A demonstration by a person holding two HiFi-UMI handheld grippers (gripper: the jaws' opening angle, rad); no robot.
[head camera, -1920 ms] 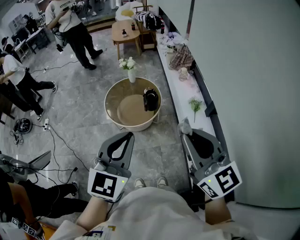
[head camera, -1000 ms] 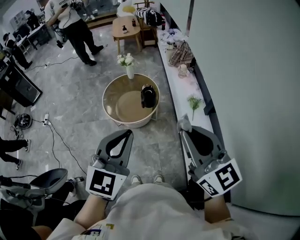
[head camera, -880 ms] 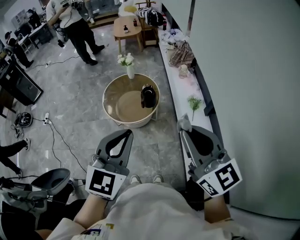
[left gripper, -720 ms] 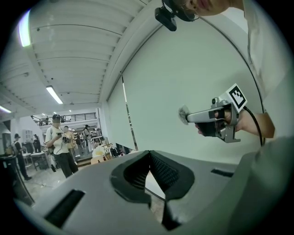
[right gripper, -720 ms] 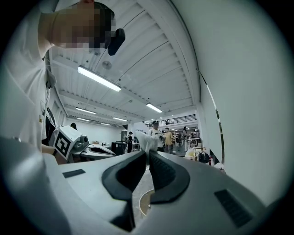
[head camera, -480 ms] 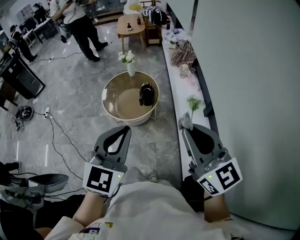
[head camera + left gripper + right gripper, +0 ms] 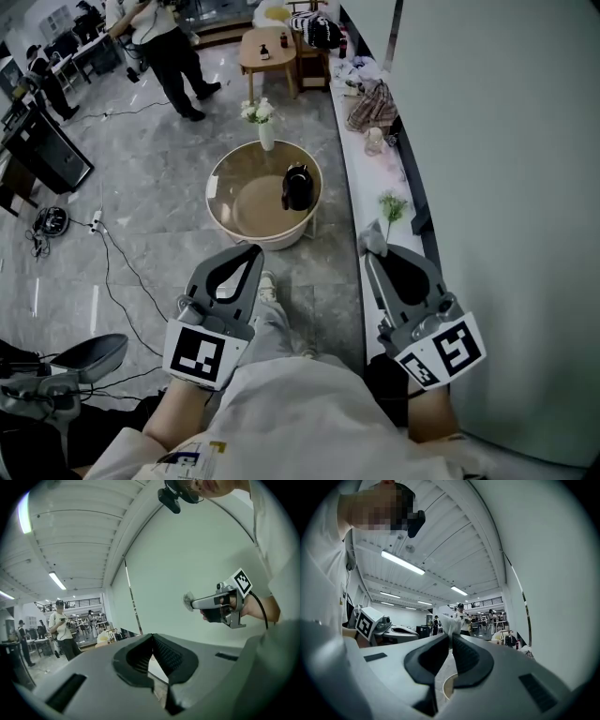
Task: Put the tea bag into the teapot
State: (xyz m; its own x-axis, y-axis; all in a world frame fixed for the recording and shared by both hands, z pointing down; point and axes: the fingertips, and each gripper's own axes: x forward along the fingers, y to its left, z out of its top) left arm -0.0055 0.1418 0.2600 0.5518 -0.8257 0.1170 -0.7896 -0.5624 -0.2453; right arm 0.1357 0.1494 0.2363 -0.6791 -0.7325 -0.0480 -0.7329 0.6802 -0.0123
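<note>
- Head view: the right gripper (image 7: 377, 255) is clamped on a small white paper tea bag (image 7: 371, 240), which sticks out just past its jaw tips.
- Right gripper view: the bag's crumpled white corner rises from between the closed pads.
- The left gripper (image 7: 251, 253) has its jaws together and carries nothing.
- The black teapot (image 7: 297, 187) stands on a round glass-topped table (image 7: 225, 217), well ahead of the right gripper and to its left.
- Each gripper's cube shows a black-and-white square marker pattern.
</note>
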